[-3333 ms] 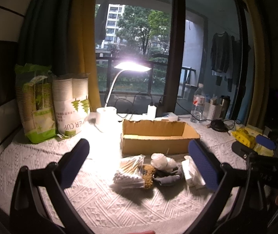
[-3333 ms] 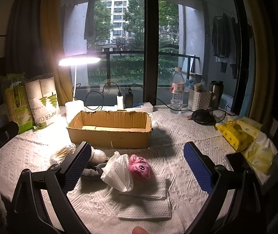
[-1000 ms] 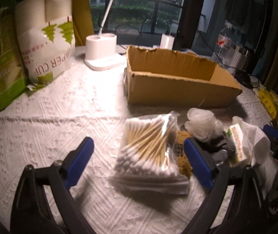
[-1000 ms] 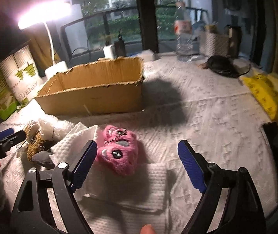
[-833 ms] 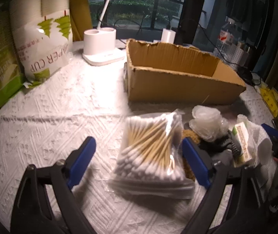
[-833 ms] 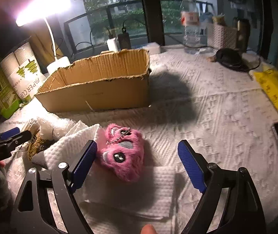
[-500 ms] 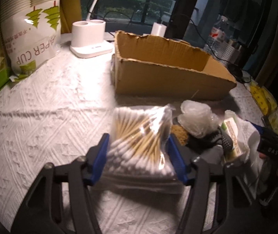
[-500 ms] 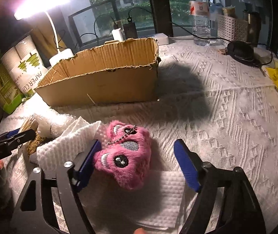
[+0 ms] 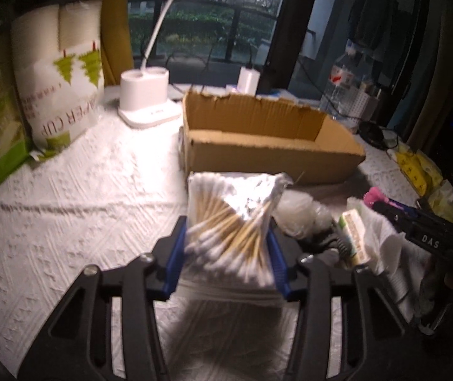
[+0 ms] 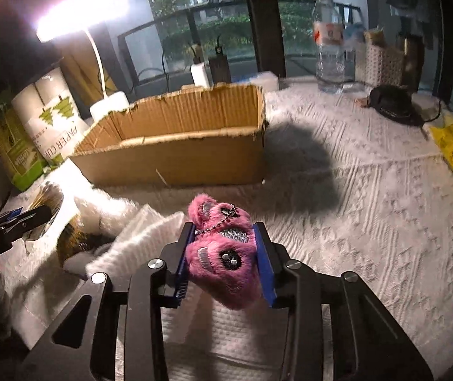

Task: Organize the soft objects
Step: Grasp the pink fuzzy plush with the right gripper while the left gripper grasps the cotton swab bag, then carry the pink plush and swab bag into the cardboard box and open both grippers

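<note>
Near cardboard box (image 9: 267,146) front wall: your left gripper (image 9: 226,254) pinches cotton-swab bag (image 9: 231,222), right gripper (image 10: 225,254) squeezes pink plush keychain (image 10: 223,254), both lifted, prob. for drop into box.

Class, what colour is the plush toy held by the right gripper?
Pink plush toy, clearest in the right wrist view.

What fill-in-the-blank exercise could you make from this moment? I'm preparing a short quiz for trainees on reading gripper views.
1. The left gripper is shut on the bag of cotton ____.
2. The right gripper is shut on a plush toy of ____ colour.
3. The cardboard box beyond both grippers is open at the ____.
4. The white bag left of the lamp base reads "PAPER ____".

Missing words: swabs; pink; top; CUP
</note>
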Motion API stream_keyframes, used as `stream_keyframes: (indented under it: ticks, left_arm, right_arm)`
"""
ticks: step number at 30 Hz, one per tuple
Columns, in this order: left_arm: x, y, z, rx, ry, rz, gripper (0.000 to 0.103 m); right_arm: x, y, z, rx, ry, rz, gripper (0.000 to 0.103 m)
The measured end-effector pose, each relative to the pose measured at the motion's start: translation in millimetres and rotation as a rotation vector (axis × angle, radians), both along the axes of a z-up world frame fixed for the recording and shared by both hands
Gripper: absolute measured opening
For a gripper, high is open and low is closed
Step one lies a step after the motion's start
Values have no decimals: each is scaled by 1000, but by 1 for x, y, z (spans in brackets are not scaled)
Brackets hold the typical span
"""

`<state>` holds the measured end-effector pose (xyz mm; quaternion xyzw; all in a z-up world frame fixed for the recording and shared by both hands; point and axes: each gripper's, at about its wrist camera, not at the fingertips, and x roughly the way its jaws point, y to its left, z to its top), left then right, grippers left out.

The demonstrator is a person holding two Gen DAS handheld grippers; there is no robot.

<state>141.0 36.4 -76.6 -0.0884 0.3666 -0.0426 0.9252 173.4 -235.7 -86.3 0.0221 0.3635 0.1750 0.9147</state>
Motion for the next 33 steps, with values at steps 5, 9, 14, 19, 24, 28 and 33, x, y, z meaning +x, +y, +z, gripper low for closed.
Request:
stream_keyframes:
  ticks: [5, 9, 14, 19, 24, 28, 33]
  left_arm:
    - [-6, 0, 21, 34, -63, -2, 48]
    - [-3, 1, 34, 58, -97, -6, 48]
    - [10, 3, 50, 70, -139, 0, 48]
    - [23, 5, 61, 96, -181, 30, 48]
    - [36, 3, 69, 109, -212, 36, 48]
    - [50, 4, 70, 95, -215, 28, 48]
    - [65, 5, 68, 93, -222, 39, 48]
  right_arm:
    - [-5, -3, 19, -14, -67, -20, 38]
    - [-3, -4, 31, -20, -103, -25, 38]
    - [8, -4, 43, -27, -137, -14, 38]
    - [20, -1, 54, -23, -166, -3, 39]
    - [32, 2, 66, -18, -198, 2, 38]
    - [42, 4, 74, -20, -223, 1, 39]
    - [58, 4, 74, -13, -219, -7, 39]
